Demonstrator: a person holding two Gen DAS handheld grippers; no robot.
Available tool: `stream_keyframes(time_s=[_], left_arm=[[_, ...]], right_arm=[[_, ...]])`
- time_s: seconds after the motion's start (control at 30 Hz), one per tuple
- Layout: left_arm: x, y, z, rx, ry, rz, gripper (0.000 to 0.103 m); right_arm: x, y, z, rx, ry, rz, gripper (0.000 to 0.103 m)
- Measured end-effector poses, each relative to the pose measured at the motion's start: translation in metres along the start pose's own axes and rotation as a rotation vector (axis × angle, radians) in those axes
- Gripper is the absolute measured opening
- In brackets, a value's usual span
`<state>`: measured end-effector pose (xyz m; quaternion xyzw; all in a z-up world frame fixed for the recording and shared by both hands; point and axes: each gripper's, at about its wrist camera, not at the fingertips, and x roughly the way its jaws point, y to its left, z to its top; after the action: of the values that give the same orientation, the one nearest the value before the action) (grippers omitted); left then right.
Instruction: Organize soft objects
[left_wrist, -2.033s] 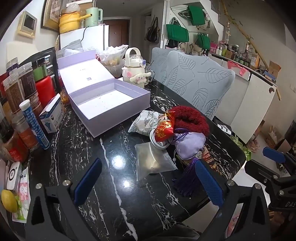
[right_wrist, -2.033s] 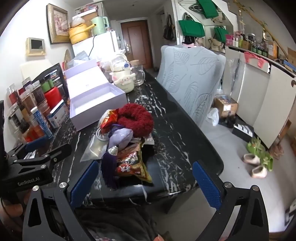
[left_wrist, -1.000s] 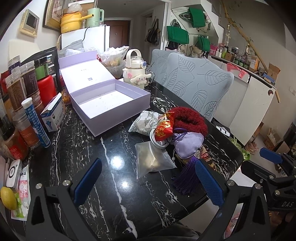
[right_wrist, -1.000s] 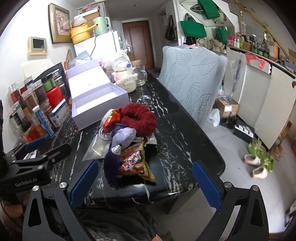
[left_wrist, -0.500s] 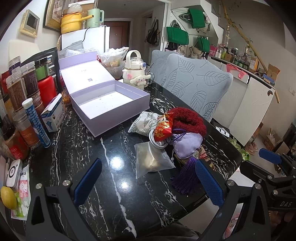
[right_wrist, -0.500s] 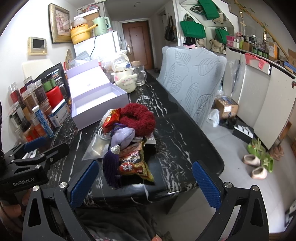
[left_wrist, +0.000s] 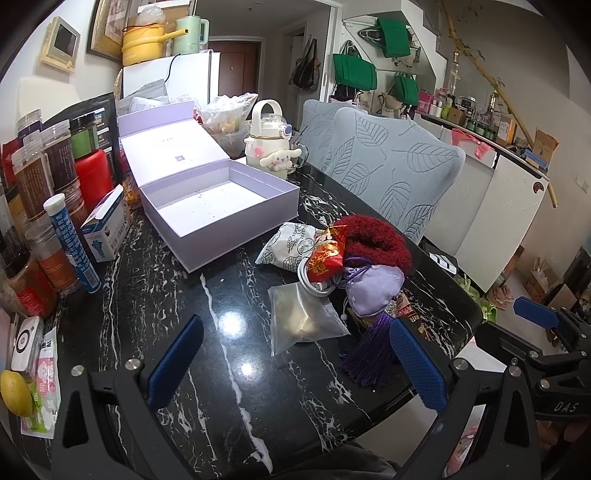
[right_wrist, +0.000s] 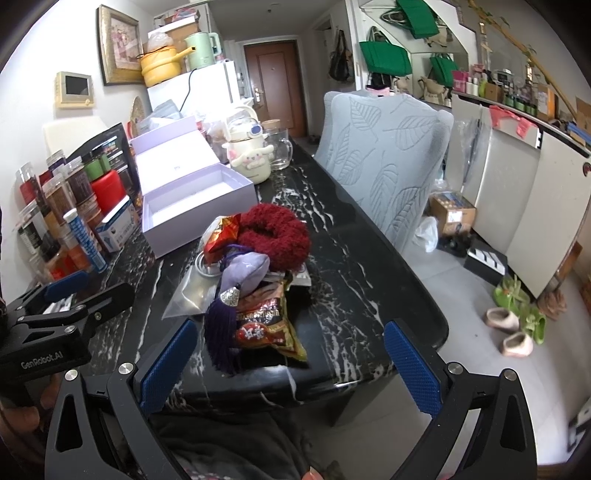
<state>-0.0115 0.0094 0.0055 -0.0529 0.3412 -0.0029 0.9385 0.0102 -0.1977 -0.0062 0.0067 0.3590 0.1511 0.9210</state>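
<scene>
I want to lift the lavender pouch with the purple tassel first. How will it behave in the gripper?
The lavender pouch looks plump and cloth-like, so it would probably squash and sag when pinched. Its purple tassel would likely dangle loose. It lies on a snack packet against the red scrunchie, so neighbours may shift.

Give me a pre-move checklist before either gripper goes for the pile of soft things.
1. Left gripper open, holding nothing: ok.
2. Right gripper open, holding nothing: ok.
3. Lavender box open, nothing inside: ok.
4. Red scrunchie on top and unobstructed: ok.
5. Lavender sachet free of the white cable: cannot tell.
6. Snack packet away from the table edge: not ok.
</scene>
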Motion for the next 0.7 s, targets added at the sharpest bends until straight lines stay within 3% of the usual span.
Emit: stream_keyframes(time_s=[0.33,0.7], left_arm=[[0.008,0.007,-0.001,-0.018,-0.001,0.004,0.103],[0.041,0.014,-0.003,-0.035,0.072,0.006,0.103]], right_arm=[[0.014,0.0,0.0,-0.014,0.014,0.011,0.103],[0.052,-0.008,-0.003,-0.008,0.074,0.036,0.103]])
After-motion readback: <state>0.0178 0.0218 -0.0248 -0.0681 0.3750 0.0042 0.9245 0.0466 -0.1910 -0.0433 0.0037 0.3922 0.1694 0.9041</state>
